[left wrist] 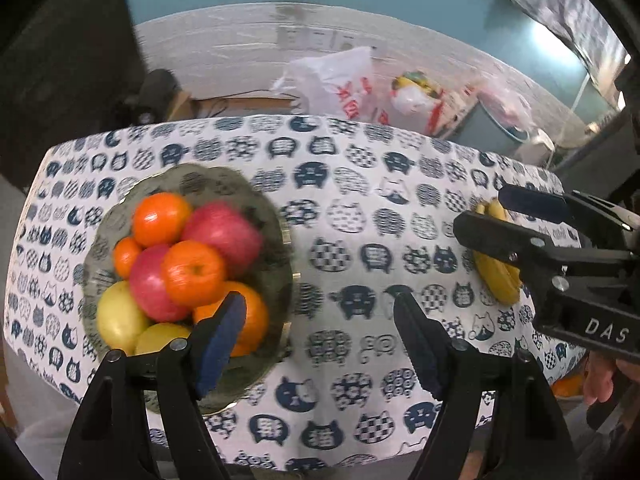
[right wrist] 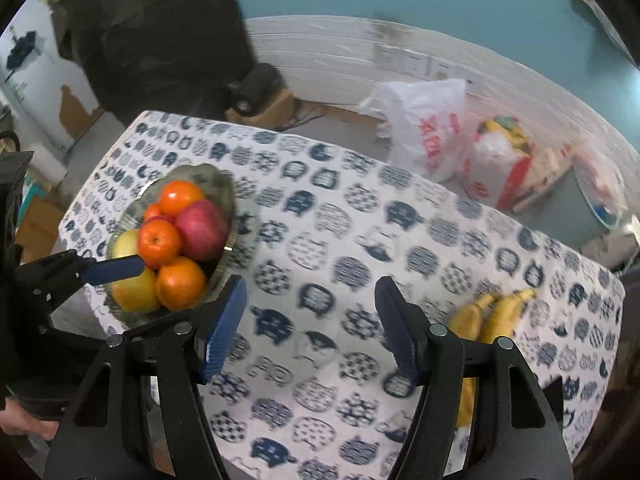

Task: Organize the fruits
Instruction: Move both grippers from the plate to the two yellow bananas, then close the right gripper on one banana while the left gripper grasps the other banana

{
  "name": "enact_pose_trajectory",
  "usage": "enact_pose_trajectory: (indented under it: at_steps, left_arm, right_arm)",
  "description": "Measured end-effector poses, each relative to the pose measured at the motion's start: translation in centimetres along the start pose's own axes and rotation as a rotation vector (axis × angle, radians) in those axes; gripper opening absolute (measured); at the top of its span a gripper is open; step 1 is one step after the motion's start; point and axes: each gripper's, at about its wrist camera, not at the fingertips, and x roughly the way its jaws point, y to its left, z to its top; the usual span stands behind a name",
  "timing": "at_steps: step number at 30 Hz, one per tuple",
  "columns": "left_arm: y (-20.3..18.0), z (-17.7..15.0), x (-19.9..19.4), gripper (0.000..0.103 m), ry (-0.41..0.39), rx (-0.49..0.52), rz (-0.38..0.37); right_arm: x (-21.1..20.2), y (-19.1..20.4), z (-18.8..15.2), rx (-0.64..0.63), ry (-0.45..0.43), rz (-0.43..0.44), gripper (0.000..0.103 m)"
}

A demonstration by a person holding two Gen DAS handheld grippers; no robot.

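A glass bowl [left wrist: 264, 216] on the left of the cat-print tablecloth [left wrist: 344, 208] holds oranges [left wrist: 194, 274], red apples [left wrist: 222, 230] and yellow-green fruit [left wrist: 118, 316]. It also shows in the right wrist view [right wrist: 220, 184]. A bunch of bananas [left wrist: 498, 280] lies at the table's right; the right wrist view shows it [right wrist: 496, 312] too. My left gripper [left wrist: 320, 336] is open and empty above the table, just right of the bowl. My right gripper [right wrist: 310, 328] is open and empty, above the table left of the bananas; from the left wrist view it [left wrist: 480, 210] hangs over them.
Behind the table, white plastic bags [left wrist: 340, 84] and a red-and-white box [right wrist: 500, 172] sit on the floor by a white wall. A dark cabinet [right wrist: 160, 32] stands at the back left. An orange [left wrist: 570, 386] shows beyond the table's right edge.
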Motion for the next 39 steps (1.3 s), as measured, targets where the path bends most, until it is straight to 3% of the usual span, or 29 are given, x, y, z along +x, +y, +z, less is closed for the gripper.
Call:
enact_pose_trajectory:
  at_steps: [15,22,39]
  left_arm:
    - [-8.0,1.4,3.1,0.078,0.055,0.125,-0.017]
    - [-10.6,2.1,5.1,0.078,0.078,0.156,-0.017]
    - [-12.7,3.2,10.3,0.078,0.151,0.158,-0.007]
  right_arm:
    - [-1.4,-8.5,-3.6,0.134,0.022,-0.086,0.067]
    - [0.1,-12.9,-5.5,0.207,0.071,-0.13,0.067]
    - [5.2,-18.1,-8.6,0.281,0.162,-0.115,0.067]
